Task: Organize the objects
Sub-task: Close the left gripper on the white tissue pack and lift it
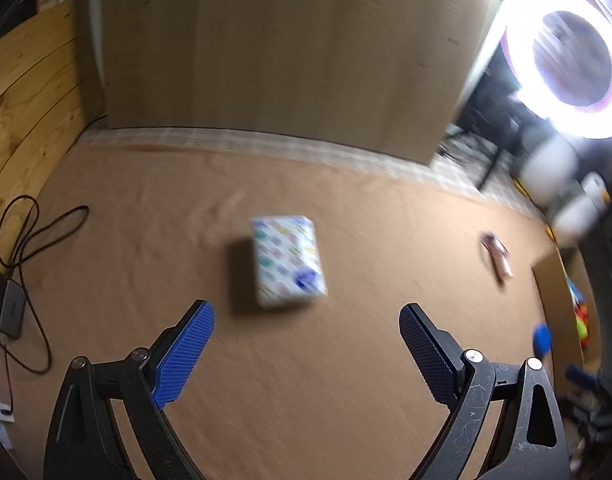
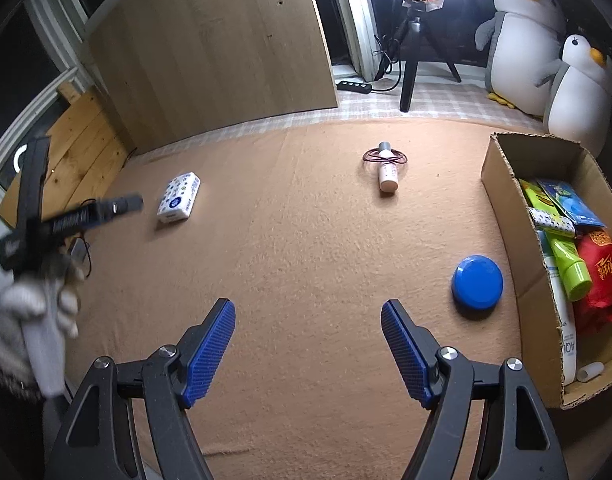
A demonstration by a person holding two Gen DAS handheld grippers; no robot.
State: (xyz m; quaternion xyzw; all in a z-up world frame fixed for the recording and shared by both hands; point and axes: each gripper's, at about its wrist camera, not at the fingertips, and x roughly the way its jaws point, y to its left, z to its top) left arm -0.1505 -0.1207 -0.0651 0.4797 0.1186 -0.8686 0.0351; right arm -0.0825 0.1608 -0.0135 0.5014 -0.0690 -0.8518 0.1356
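The left gripper (image 1: 307,332), with black arms and blue ribbed pads, has its jaws spread wide with nothing between them. It hangs above a tan felt mat (image 1: 146,240), just near of a white rectangular tissue pack with coloured print (image 1: 288,262), which lies flat in the middle of the mat. The left wrist view is blurred.

The right gripper (image 2: 308,334) has the same build. Its jaws also stand well apart and empty over bare mat. To its right a round blue plastic lid-shaped disc (image 2: 477,282) rests on the mat, just beside a brown cardboard box (image 2: 501,200) at the right edge. The box holds a green tube (image 2: 567,264), a red packet (image 2: 599,276) and other pouches. Farther off, a small white bottle with a grey cap (image 2: 387,170) lies on its side with a dark thin cord looped around it.

At the far left of the right wrist view, a hand in a white knit glove (image 2: 34,312) grips the other tool. Two plush penguins (image 2: 521,40) stand at the far right.
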